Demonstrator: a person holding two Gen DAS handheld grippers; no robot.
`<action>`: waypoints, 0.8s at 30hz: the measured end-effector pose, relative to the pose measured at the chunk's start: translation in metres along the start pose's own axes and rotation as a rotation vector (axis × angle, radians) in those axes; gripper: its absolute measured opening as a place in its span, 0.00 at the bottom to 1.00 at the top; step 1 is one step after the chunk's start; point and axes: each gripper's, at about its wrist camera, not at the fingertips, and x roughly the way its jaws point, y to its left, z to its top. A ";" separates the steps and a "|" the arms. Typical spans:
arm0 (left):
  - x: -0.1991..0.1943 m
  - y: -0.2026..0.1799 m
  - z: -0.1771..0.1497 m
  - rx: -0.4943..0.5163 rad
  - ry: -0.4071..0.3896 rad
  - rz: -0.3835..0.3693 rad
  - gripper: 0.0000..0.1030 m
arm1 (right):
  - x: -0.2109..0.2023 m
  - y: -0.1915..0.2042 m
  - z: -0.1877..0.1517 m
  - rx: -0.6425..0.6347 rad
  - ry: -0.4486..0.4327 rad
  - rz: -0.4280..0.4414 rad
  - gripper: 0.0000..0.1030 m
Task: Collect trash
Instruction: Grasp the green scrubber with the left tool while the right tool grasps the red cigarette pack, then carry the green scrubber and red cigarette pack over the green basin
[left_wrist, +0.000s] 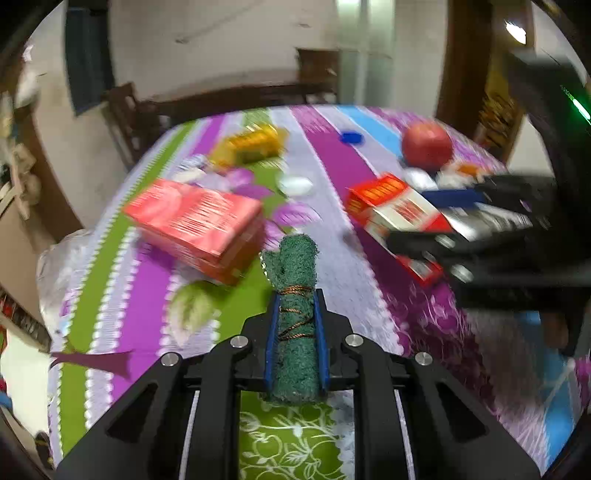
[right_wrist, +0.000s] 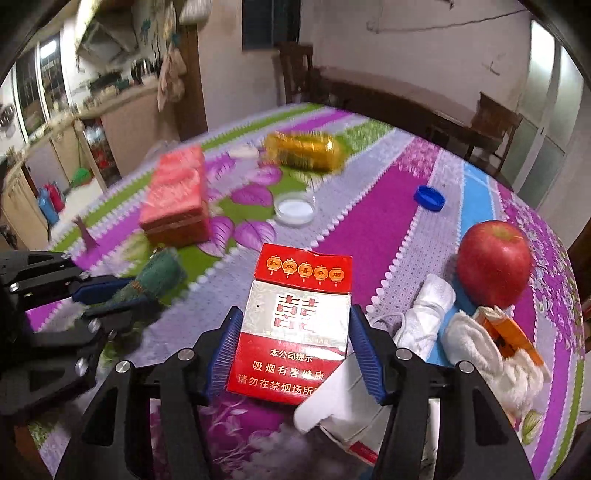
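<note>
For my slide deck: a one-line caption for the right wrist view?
Right gripper straddles a red cigarette pack on the striped tablecloth, apple beside it.

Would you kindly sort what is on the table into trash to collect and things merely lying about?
Trash, probably:
- green scrubber, in left gripper
- cigarette pack, between right gripper fingers
- crumpled tissues
- blue cap

Lying about:
- apple
- pink box

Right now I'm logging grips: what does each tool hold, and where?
Left tool: the green scrubber, clamped around its wire-bound lower half. Right tool: straddles the cigarette pack's sides, not clearly gripping.
</note>
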 end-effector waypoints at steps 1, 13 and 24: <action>-0.007 0.002 0.001 -0.019 -0.030 0.013 0.15 | -0.010 0.002 -0.004 0.006 -0.036 -0.008 0.58; -0.086 -0.030 0.007 -0.094 -0.292 0.063 0.16 | -0.130 0.012 -0.054 0.097 -0.406 0.095 0.58; -0.122 -0.063 0.007 -0.102 -0.392 0.041 0.16 | -0.205 0.022 -0.085 0.052 -0.521 -0.244 0.58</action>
